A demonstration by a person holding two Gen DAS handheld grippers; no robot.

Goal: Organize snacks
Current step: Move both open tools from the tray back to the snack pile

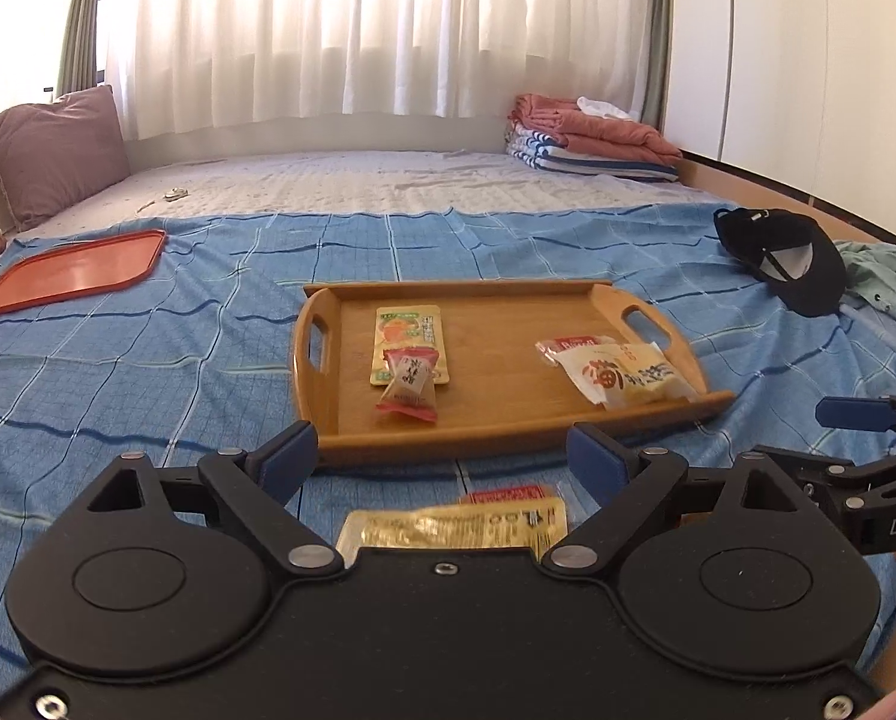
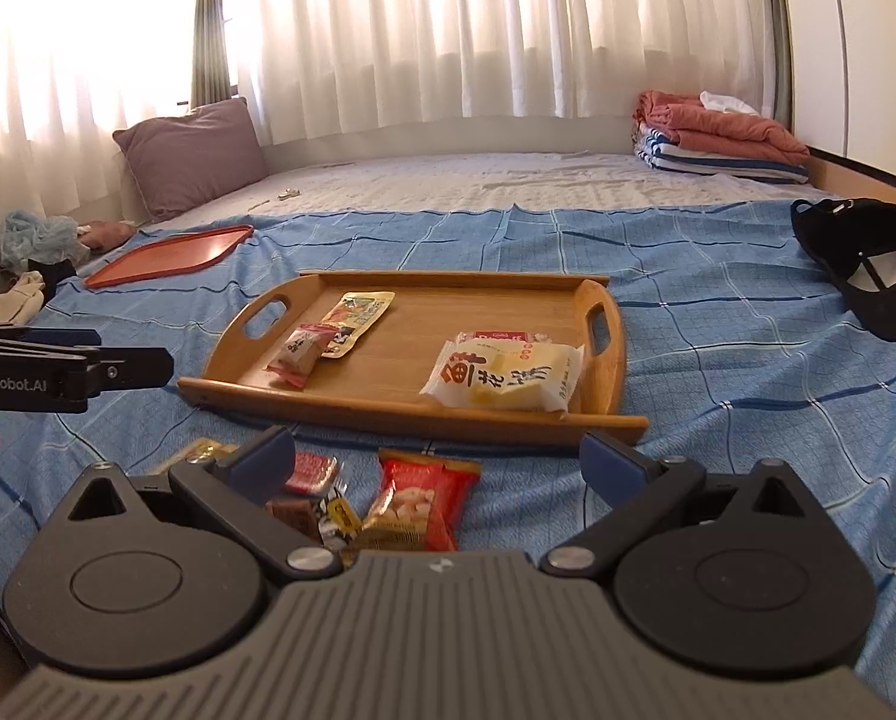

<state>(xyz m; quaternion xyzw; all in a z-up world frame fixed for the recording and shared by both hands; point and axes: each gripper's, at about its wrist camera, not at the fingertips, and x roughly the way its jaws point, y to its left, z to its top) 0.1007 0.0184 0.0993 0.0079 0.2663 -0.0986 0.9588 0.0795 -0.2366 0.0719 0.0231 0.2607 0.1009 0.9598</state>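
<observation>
wooden tray (image 1: 658,414) beyond both released tools, left tool (image 1: 442,450), right tool (image 2: 442,456)

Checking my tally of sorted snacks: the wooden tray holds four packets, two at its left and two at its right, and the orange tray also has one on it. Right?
Not quite: the orange tray is bare, as the right wrist view shows. The wooden tray does hold four packets, two left, two right.

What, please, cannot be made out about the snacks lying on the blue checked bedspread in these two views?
- Yellow foil packet, left wrist view: its near end is hidden by the open left gripper.
- Small brown and pink wrapped snacks, right wrist view: partly hidden behind the open right gripper's finger; how many, unclear.
- Red snack packet: lower end covered by the gripper body.
</observation>
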